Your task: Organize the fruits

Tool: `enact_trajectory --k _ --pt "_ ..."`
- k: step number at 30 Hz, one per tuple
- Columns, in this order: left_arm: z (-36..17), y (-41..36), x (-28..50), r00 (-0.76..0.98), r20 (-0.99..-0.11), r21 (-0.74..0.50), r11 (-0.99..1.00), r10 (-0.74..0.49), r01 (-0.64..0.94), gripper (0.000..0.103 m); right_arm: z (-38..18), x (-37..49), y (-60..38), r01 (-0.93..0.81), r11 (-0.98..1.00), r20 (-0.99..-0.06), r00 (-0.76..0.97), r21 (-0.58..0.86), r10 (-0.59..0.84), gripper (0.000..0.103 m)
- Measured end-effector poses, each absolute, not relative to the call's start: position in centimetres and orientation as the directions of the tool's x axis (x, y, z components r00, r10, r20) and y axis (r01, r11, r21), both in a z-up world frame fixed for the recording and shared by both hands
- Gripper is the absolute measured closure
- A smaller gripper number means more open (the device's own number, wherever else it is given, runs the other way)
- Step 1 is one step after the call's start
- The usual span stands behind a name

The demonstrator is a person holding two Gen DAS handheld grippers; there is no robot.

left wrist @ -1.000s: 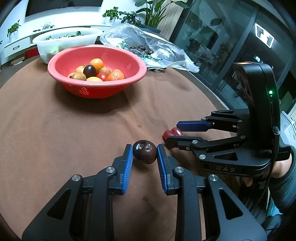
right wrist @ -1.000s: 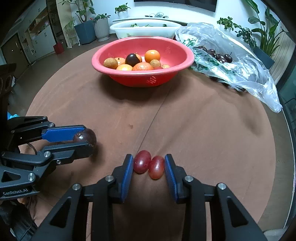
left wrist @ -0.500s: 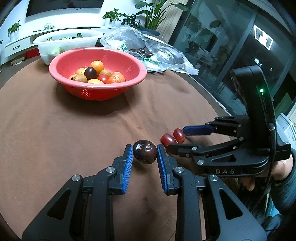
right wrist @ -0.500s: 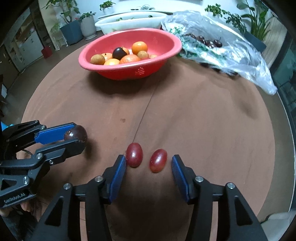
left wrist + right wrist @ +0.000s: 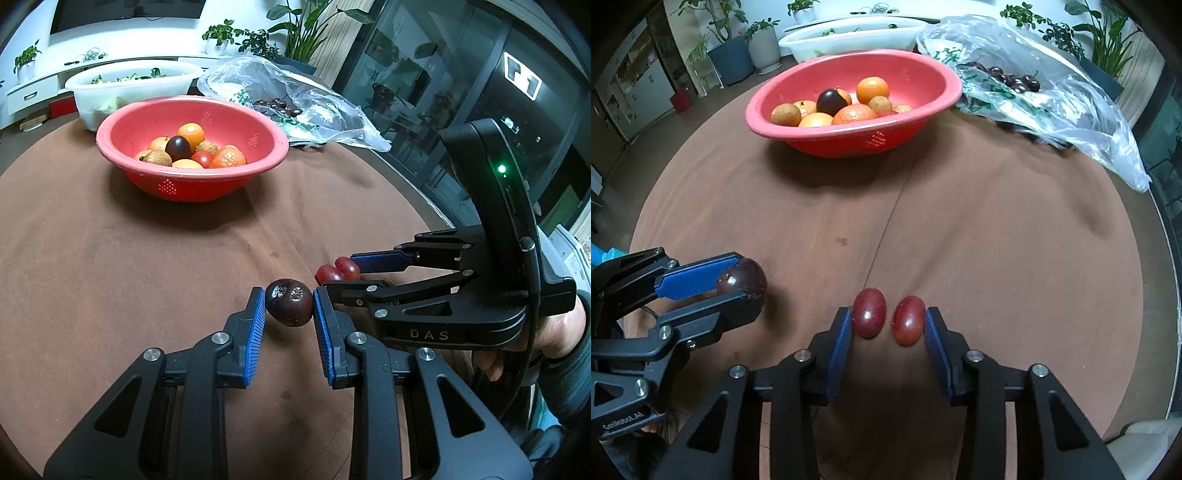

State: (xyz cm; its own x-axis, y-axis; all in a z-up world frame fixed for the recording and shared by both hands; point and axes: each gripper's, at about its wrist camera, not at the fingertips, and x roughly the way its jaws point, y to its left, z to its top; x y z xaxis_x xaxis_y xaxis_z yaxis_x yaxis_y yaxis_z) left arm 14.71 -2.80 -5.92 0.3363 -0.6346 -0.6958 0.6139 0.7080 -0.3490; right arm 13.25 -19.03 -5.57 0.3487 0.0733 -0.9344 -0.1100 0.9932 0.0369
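Fruit sorting, near edge of the round table: your right gripper [image 5: 888, 323], which stood wider half a second ago, is closing on two smooth, oval red tomatoes [image 5: 886, 319] lying side by side, its ribbed blue pads touching their outer flanks; expect a paired lift. Your left gripper [image 5: 289, 306] stays clamped on a dark, glossy, pitted plum [image 5: 289, 302]. The perforated red plastic bowl [image 5: 258, 122] waits toward the far edge.
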Motion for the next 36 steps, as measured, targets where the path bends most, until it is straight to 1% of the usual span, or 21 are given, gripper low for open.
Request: enact_trajectory --k 3,11,16,21,23,24,26,28,29,32,36 --pt "-5.9 -2.7 14.6 0.340 -0.693 -0.350 0.708 -0.636 0.613 0.078 -5.1 13.5 -18.8 -0.118 0.992 -0.935 0.348 0.033 0.073 0.065" --pt "-5.9 -2.8 14.6 0.341 -0.696 -0.344 0.711 -0.632 0.614 0.078 -4.7 13.5 -18.3 -0.135 0.991 -0.933 0.354 0.025 0.071 0.067" --pt "-5.9 -2.7 14.6 0.344 -0.695 -0.344 0.712 -0.631 0.612 0.078 -4.0 13.3 -18.2 -0.144 0.989 -0.927 0.369 0.012 0.065 0.071" --pt "-5.9 -2.8 14.5 0.341 -0.697 -0.341 0.711 -0.630 0.616 0.078 -3.7 13.1 -18.2 -0.146 0.989 -0.926 0.374 0.001 0.057 0.073" --pt "-6.0 -2.8 14.6 0.342 -0.698 -0.340 0.712 -0.629 0.615 0.078 -3.9 13.0 -18.2 -0.149 0.989 -0.928 0.368 -0.002 0.054 0.071" --pt "-5.9 -2.8 14.6 0.343 -0.697 -0.340 0.712 -0.630 0.614 0.078 -4.1 13.1 -18.2 -0.151 0.989 -0.930 0.364 -0.004 0.052 0.069" --pt "-5.9 -2.8 14.6 0.345 -0.696 -0.341 0.712 -0.630 0.614 0.078 -4.4 13.1 -18.2 -0.141 0.990 -0.935 0.350 -0.003 0.048 0.061" --pt "-5.9 -2.7 14.6 0.348 -0.693 -0.342 0.713 -0.632 0.613 0.078 -4.9 12.9 -18.3 -0.130 0.992 -0.942 0.334 -0.001 0.043 0.050" --pt "-5.9 -2.7 14.6 0.347 -0.693 -0.343 0.712 -0.632 0.612 0.078 -5.1 12.9 -18.2 -0.130 0.992 -0.944 0.326 -0.004 0.038 0.049" --pt "-5.9 -2.7 14.6 0.347 -0.692 -0.344 0.712 -0.633 0.612 0.078 -5.5 12.9 -17.9 -0.139 0.990 -0.946 0.323 -0.010 0.035 0.048" --pt "-5.9 -2.6 14.7 0.346 -0.692 -0.346 0.712 -0.634 0.611 0.078 -5.4 13.1 -18.1 -0.142 0.990 -0.947 0.319 -0.003 0.043 0.053"
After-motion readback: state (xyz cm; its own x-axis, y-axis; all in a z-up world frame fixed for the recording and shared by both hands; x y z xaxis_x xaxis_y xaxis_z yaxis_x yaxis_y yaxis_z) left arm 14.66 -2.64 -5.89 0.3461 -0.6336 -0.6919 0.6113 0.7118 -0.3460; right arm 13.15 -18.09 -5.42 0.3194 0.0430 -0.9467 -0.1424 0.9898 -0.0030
